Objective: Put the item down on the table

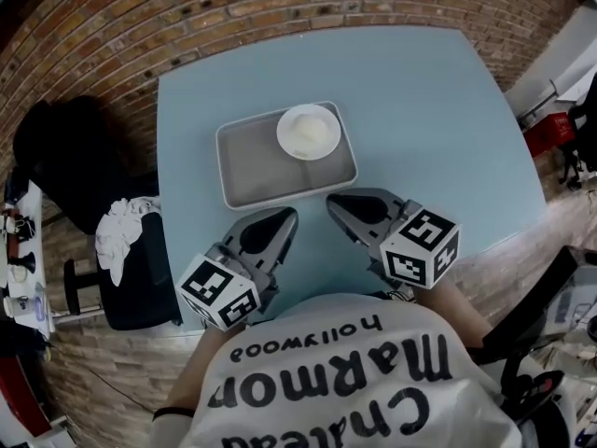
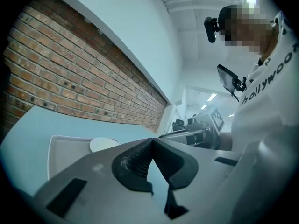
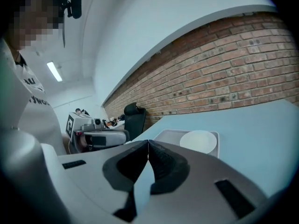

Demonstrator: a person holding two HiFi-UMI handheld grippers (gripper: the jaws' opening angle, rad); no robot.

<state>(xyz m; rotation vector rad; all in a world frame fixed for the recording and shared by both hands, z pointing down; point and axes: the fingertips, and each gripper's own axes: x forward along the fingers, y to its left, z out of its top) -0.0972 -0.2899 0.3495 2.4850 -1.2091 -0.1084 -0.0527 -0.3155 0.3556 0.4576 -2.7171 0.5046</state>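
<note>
Both grippers empty. Left gripper (image 1: 283,217) is clenched, pads meeting tip to tip with only bare bench showing through the gap below them; right gripper (image 1: 334,202) is the same, jaws pressed together on nothing. The tray (image 1: 244,187) sits flat on the blue bench (image 1: 429,110), towards the far left part of the top and clear of every edge. The white bowl (image 1: 308,131) rides in the tray's far right corner, upright, and looks empty as far as I can tell. I read the tray plus bowl as the item, so the put-down looks done: nothing is gripped and the load rests fully on the bench. The two grippers sit just near-side of the tray, one off each end of its near rim, apart from it and close to the person's torso. That fits a two-handed carry by the near edge, with the tips now off the rim. Their noses angle in towards each other, and each gripper view catches the other gripper off to the side. Off the bench's left side there's a dark chair with a white cloth (image 1: 119,231) on it, not involved. Nothing looks at risk of tipping.
</note>
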